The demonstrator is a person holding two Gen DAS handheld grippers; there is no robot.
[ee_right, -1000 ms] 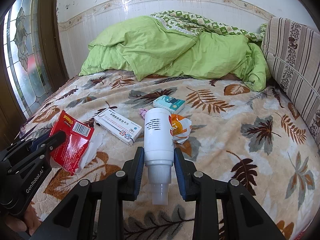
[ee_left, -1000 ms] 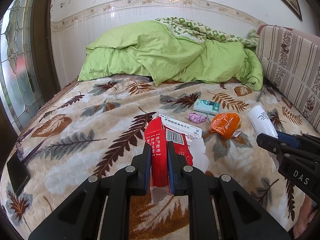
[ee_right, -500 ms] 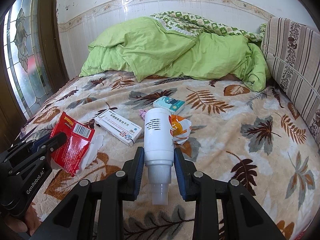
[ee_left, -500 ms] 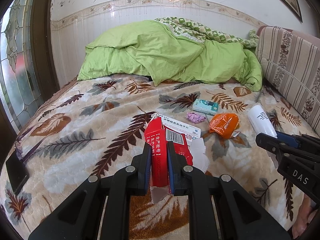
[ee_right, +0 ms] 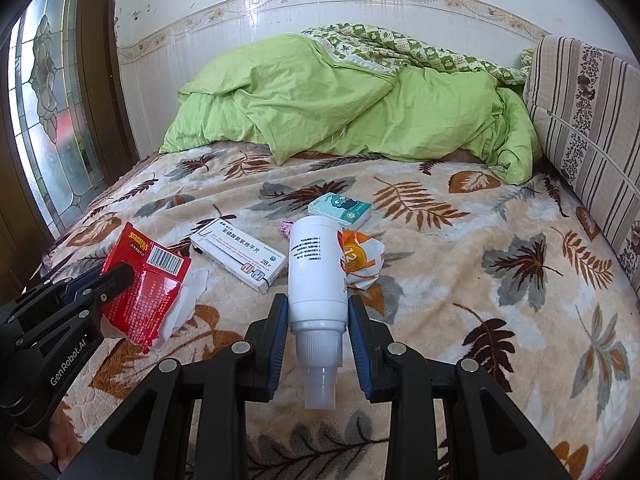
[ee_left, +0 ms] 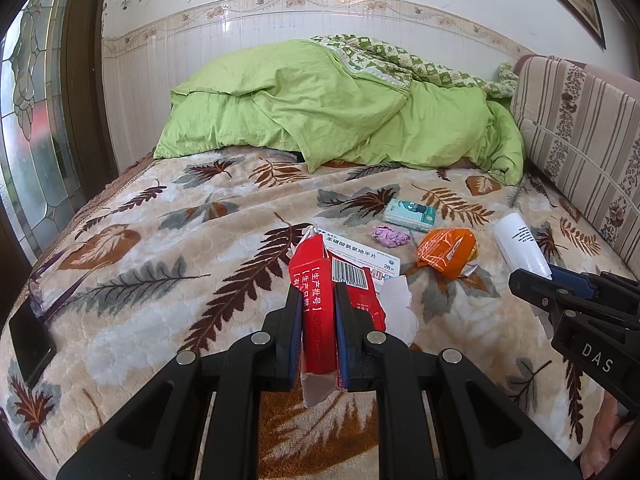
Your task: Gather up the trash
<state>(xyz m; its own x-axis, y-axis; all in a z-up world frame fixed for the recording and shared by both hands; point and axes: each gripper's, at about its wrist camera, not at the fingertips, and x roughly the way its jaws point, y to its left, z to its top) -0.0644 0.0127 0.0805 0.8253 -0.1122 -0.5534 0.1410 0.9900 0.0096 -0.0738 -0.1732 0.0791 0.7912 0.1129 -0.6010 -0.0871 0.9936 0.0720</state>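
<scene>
The left gripper (ee_left: 318, 316) sits at the bottom centre of its own view, its jaws closed on a torn red packet (ee_left: 320, 300) that stands on edge between them, with a barcode on its right face and a ragged white inner flap hanging out beside and below the jaws. In the right wrist view the same red packet (ee_right: 146, 284) appears at the lower left of the frame, pinched at the tip of the left gripper, lifted above the bed.

The right gripper (ee_right: 318, 312) fills the bottom centre of its view, jaws clamped on the lower body of a white bottle (ee_right: 316, 268). The bottle points away from the camera, with its ribbed neck toward the lens and printed text on its far end. In the left wrist view the white bottle (ee_left: 518, 246) shows at the right of the frame, sticking out past the gripper's tip.

On the leaf-patterned blanket (ee_left: 168, 248), in the middle of the frame, lie a long white medicine box (ee_left: 362, 254), a crumpled purple scrap (ee_left: 390, 236), a crumpled orange wrapper (ee_left: 448, 252) and a small teal tissue pack (ee_left: 410, 214). The medicine box lies just behind the red packet; the orange wrapper is to its right, and the tissue pack lies farther up. A green quilt (ee_left: 340, 120) is heaped across the upper middle of the frame, and a striped cushion (ee_left: 580, 120) stands at the right edge. A dark phone (ee_left: 30, 340) lies at the lower left.
</scene>
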